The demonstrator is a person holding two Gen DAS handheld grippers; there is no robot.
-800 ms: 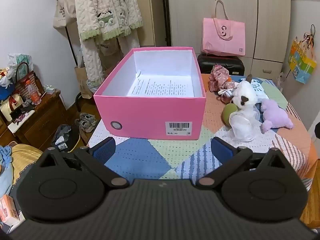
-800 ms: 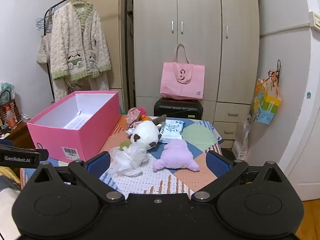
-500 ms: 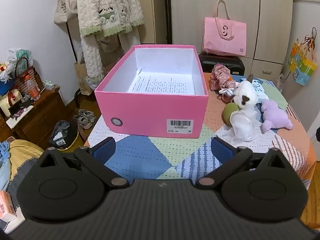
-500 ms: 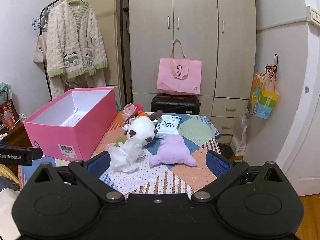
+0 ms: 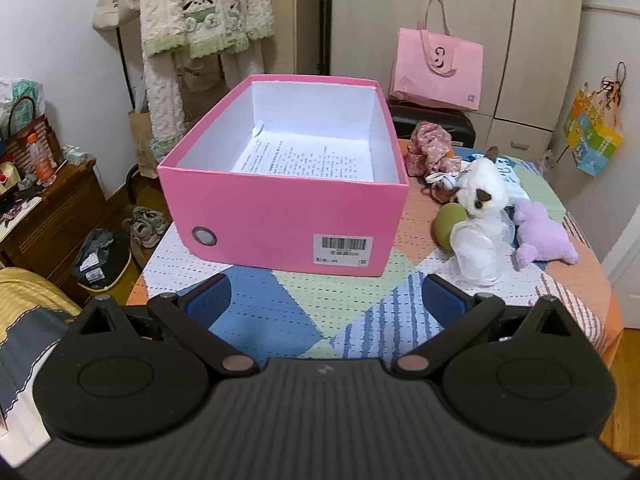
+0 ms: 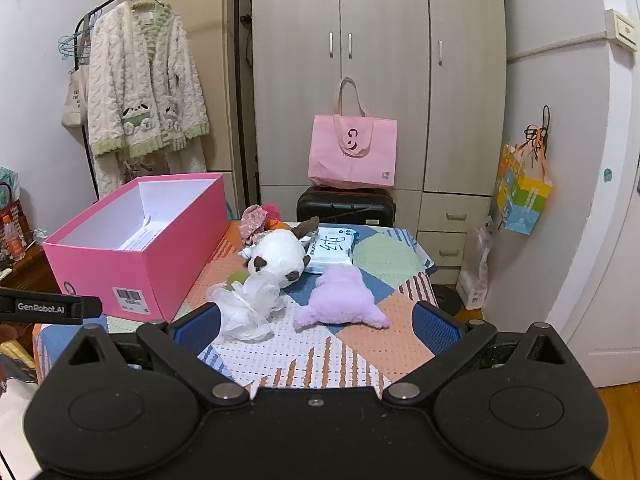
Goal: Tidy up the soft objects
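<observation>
**Observer A:** Soft toys and cloth bits lie in a cluster on the patchwork-covered table [image 6: 320,360], and none is in the open pink cardboard box [image 5: 280,216] yet. The box holds only a printed paper sheet [image 5: 304,158]. By that, the task looks to be at its very start: the approach before a first pick.

**Observer B:** Both claws agree with that. The left gripper [image 5: 326,296] has its blue pads spread wide with nothing between them, and the box sits straight ahead of it, just beyond the fingertips. The right gripper [image 6: 316,320] is likewise spread and empty.

**Observer A:** Where are the soft things relative to them?

**Observer B:** Ahead and to the right of the left claw. For the right claw they lie dead ahead: the white gauzy mesh puff [image 6: 248,304] is just beyond its left pad, the flat lilac plush animal [image 6: 340,300] just beyond the middle of the gap.

**Observer A:** So the next move probably falls to the right claw: go forward and down over one of those two, close softly on the bulk, then carry it left to the box.

**Observer B:** The count: one white round plush with brown ears [image 6: 276,258], one lilac plush, one mesh puff, one olive-green ball [image 5: 450,222] half hidden, one pink floral fabric bundle [image 5: 432,148], one wet-wipe packet [image 6: 332,248], one box. A red-orange bit behind the bundle is too hidden to name.
</observation>
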